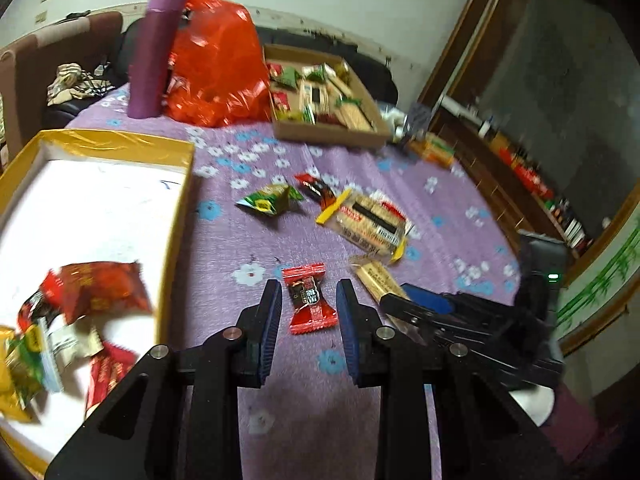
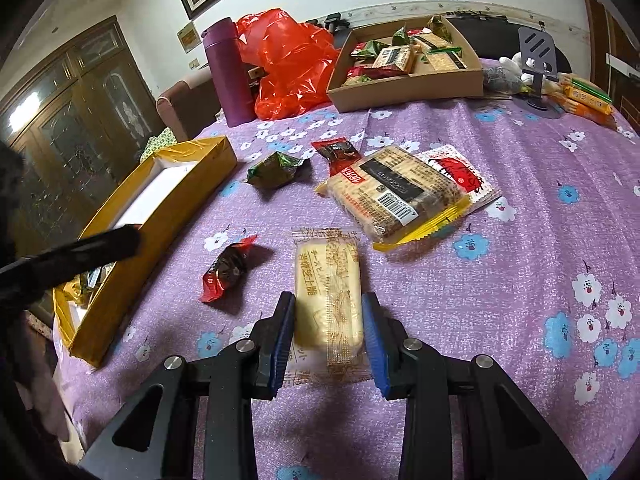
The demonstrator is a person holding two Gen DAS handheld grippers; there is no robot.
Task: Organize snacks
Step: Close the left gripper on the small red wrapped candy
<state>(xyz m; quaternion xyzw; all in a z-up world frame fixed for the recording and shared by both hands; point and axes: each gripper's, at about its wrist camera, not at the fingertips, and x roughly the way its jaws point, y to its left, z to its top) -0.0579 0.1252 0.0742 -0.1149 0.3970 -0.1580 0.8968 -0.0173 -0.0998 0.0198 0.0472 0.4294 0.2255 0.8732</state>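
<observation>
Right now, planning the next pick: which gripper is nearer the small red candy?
Left. The left gripper frames the red candy; the right gripper sits beside it, on the pale biscuit pack.

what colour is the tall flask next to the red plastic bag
Purple; the flask shows sharpest in the right wrist view.

In the right wrist view, a wafer packet lies at lower centre on the tablecloth, a small candy to its left, the open box further left, a cracker pack above it, the cardboard tray at top.
</observation>
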